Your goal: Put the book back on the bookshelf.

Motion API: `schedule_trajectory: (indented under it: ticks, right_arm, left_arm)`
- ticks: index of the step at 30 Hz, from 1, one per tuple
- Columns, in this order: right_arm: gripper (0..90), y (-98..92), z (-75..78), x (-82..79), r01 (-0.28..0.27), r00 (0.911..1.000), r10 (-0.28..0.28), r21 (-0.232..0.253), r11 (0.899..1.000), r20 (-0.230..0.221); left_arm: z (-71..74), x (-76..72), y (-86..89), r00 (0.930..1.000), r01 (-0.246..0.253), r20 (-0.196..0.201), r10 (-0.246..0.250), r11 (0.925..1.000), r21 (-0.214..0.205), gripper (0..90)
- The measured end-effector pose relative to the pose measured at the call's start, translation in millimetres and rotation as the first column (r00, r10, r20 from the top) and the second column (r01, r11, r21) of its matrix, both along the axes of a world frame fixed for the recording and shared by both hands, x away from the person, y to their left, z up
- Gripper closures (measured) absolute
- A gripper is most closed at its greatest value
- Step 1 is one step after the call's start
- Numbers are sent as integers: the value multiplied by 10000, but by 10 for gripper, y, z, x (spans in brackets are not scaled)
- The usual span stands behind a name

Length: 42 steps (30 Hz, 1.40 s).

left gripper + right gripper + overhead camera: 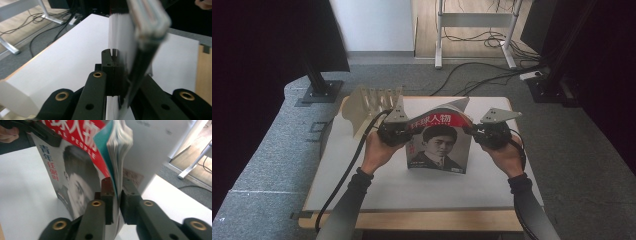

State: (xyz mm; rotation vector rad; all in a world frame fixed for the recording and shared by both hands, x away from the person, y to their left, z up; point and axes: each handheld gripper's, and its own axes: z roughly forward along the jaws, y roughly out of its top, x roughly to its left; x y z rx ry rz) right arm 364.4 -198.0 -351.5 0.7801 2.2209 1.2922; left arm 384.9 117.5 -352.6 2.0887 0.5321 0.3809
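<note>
Red magazine (439, 142), far pages blurred

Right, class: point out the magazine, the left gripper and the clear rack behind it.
magazine (439, 145), high view, front cover.
left gripper (404, 132), high view, jaws at the magazine's edge.
clear rack (367, 102), high view, slotted top.

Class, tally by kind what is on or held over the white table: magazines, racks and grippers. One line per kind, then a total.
Magazine: 1
Clear slotted rack: 1
Grippers: 2, the left gripper and the right gripper
Total: 4
</note>
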Motion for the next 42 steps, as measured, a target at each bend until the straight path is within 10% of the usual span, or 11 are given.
schedule_trajectory:
  ticks: [17,42]
  right_arm:
    - [273,-334,-535,42,1392,9815,-1404,-188,9901,-1302]
    - [12,-319,-1456,-65,1508,9483,-1764,-1144,9819,-2640]
  left_arm:
    - [136,-24,302,9980,-233,-596,210,9990,-377,870]
    - [379,-207,1099,9770,-1973,-916,1926,9793,-448,871]
